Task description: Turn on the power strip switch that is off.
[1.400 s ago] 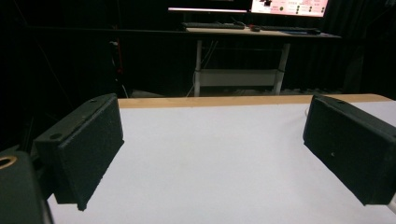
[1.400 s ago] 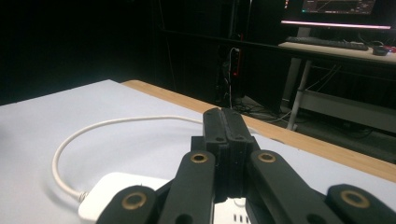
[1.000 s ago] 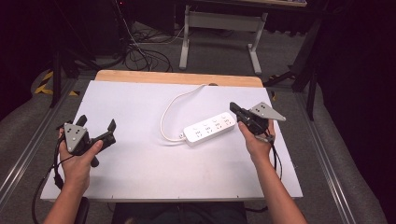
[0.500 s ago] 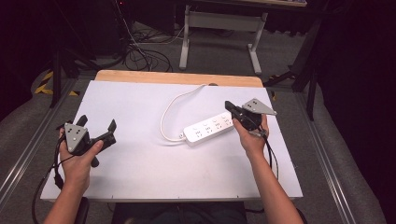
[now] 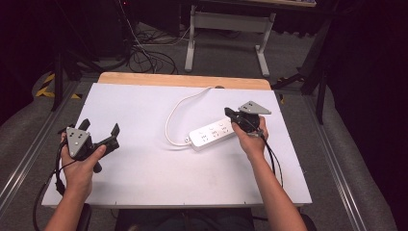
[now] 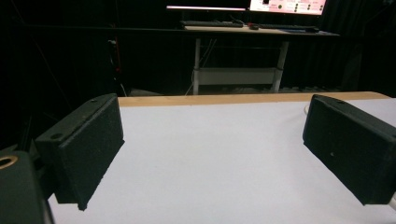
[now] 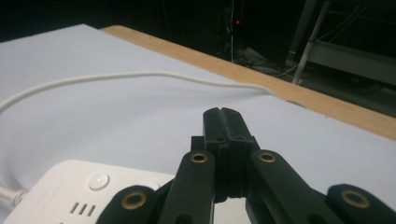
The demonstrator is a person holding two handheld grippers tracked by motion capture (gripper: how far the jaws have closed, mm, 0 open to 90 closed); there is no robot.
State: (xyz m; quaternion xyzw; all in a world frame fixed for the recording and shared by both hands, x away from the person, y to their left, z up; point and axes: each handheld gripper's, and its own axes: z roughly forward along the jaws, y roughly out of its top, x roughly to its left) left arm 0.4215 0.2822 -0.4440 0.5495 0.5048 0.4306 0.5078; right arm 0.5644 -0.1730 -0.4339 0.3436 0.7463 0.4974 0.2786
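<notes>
Right claw (image 5: 230,115) is fully closed with nothing between the jaws; in the right gripper view your pads (image 7: 222,122) meet flush. Your right hand (image 5: 251,139) holds it low, tips angled toward the far-left, over the right end of the white plastic power strip (image 5: 211,134). Touching or just above, I can't tell. Left claw (image 5: 99,129) is spread wide and empty, your left hand (image 5: 79,161) parked near the left edge of the white counter (image 5: 144,183). Strip lies flat, diagonal, right of centre, sockets up. Its white cord (image 5: 175,113) loops off the left end and runs to the far wooden edge.
</notes>
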